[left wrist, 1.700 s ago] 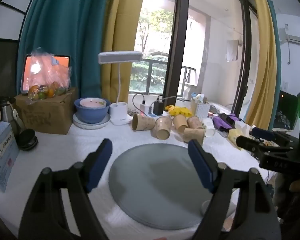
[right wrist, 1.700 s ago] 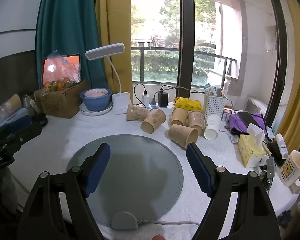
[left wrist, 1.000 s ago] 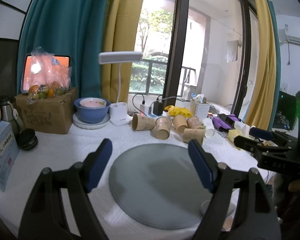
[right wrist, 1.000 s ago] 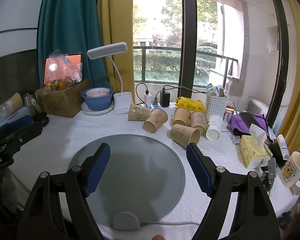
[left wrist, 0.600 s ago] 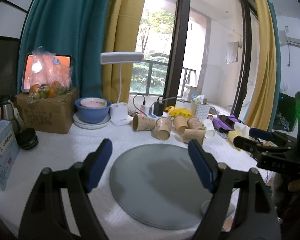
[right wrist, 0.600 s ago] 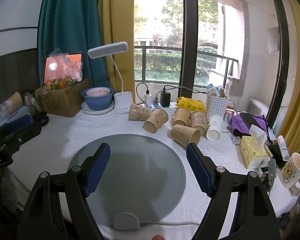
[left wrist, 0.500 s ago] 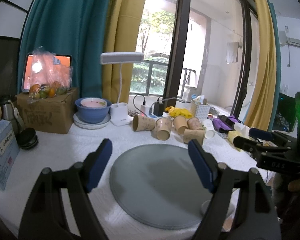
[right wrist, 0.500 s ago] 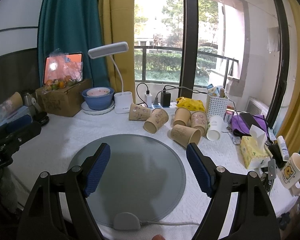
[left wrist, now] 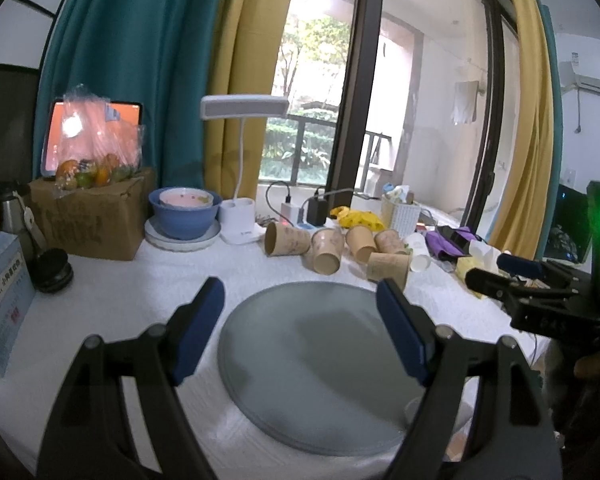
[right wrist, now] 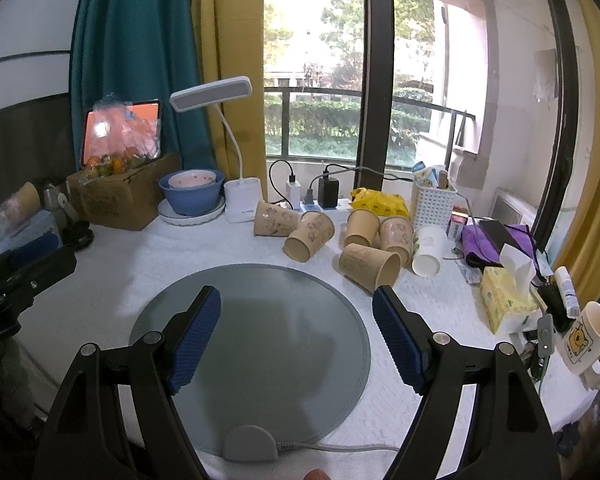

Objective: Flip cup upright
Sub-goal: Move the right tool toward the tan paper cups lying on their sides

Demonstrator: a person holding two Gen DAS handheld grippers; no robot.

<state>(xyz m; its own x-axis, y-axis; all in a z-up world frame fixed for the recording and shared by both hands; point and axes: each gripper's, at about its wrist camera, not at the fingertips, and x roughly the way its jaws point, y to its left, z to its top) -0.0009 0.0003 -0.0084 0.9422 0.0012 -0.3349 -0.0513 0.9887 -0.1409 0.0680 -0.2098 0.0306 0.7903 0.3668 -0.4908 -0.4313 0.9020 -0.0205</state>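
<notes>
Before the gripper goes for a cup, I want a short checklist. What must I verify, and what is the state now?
1. Right gripper open and holding nothing: ok.
2. Left gripper open and holding nothing: ok.
3. A cup lies on its side: ok, the nearest cup points its mouth toward the mat.
4. Free room around that cup: not ok, other cups crowd it.
5. Mat free for setting a cup down: ok.

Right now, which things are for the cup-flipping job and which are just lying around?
For the job:
paper cups
left tongs, open
right tongs, open

Just lying around:
desk lamp
blue bowl
tissue box
bear mug
round grey mat
</notes>
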